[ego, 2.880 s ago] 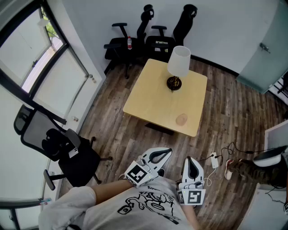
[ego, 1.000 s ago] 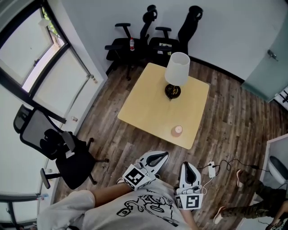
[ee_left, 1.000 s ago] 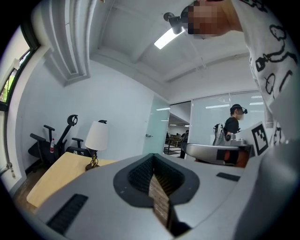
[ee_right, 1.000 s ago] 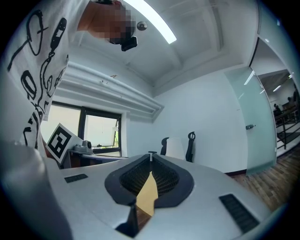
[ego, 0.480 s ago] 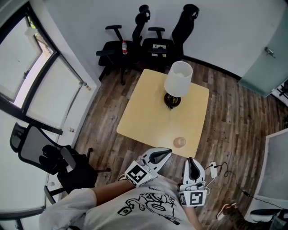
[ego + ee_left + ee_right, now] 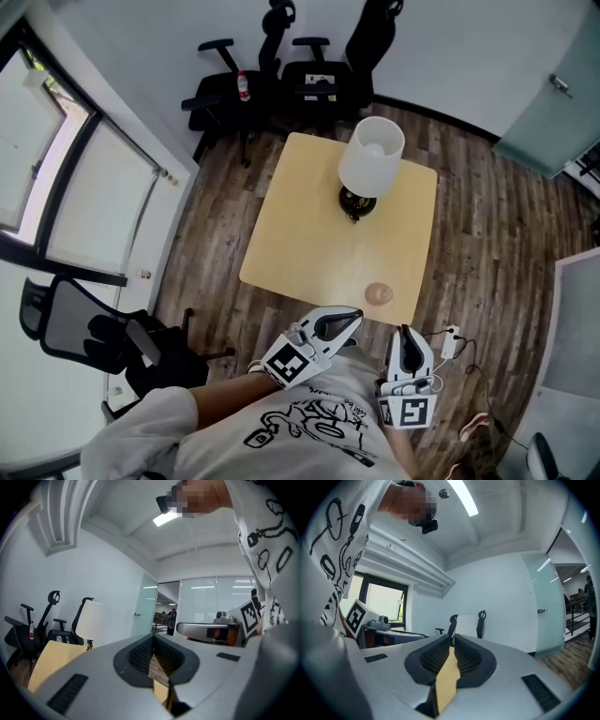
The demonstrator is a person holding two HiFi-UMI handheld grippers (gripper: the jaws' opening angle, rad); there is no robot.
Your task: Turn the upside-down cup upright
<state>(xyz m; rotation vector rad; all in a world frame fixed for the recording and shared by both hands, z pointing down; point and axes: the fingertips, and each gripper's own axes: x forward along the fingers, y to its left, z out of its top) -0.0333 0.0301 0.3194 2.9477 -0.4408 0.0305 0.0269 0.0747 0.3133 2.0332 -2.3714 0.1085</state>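
Note:
A small pinkish cup [image 6: 378, 294] stands on its rim near the front edge of the light wooden table [image 6: 300, 234]. My left gripper [image 6: 349, 318] is held close to my body, just short of the table's front edge and to the left of the cup, its jaws shut with nothing in them. My right gripper [image 6: 406, 333] is beside it, a little below and right of the cup, also shut and empty. In the left gripper view the jaw tips [image 6: 153, 639] meet; in the right gripper view the tips [image 6: 452, 640] meet too. The cup is hidden in both gripper views.
A table lamp with a white shade [image 6: 370, 156] and dark base stands at the table's far side. Black office chairs [image 6: 314, 66] line the back wall, another [image 6: 103, 333] stands at the left. A cable and plug [image 6: 452, 339] lie on the wood floor at the right.
I have come closer to the table: it and the cup have slid down the view toward both grippers. The jaws have stayed shut.

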